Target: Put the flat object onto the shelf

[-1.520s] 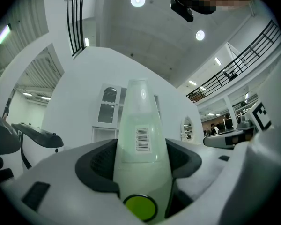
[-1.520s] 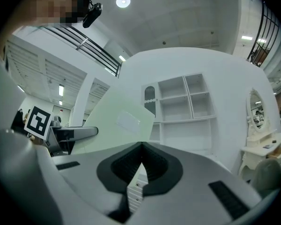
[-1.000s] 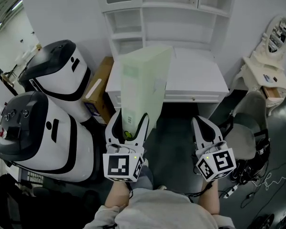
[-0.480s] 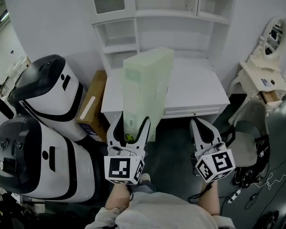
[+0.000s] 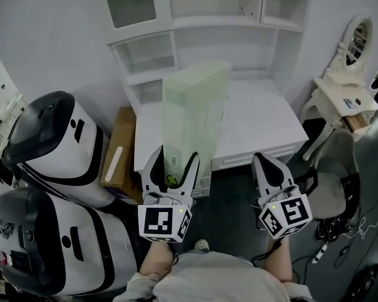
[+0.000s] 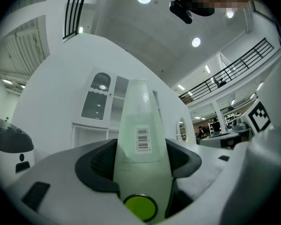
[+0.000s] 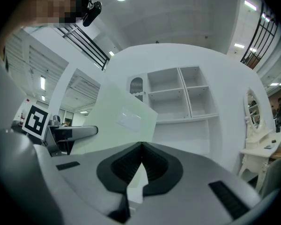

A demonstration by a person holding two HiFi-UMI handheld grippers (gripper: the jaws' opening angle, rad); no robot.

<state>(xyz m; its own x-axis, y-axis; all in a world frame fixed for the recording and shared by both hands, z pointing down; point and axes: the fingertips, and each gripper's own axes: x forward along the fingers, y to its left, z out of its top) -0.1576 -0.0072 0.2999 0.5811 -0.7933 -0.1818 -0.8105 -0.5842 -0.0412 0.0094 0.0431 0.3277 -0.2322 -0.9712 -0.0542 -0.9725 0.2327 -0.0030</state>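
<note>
Seen from above, we hold a gripper in each hand. The left gripper [image 5: 172, 157], at seven o'clock in the head view, has its jaws spread wide and pressed on both faces of a pale green translucent flat plastic case [image 5: 195, 102]; the case stands upright on its narrow edge, carried in the air and resting on nothing. The right gripper [image 5: 269, 166], at five o'clock, has its jaws together and carries nothing. At twelve o'clock stands a white open-fronted shelf unit [image 5: 195, 22] above a white desk [image 5: 264, 121], both bare. Two white-and-black rounded machines [image 5: 57, 137] sit at nine o'clock, with a brown cardboard box [image 5: 116, 156] beside them; a white dressing table with an oval mirror [image 5: 348, 74] is at two o'clock.

We judge the step to be the carry toward the shelf, with the placing not begun. The next move probably calls for bringing the case up to an open compartment at twelve o'clock, keeping it upright, sliding it in edge first, then opening the left jaws; which compartment suits it we cannot tell.
</note>
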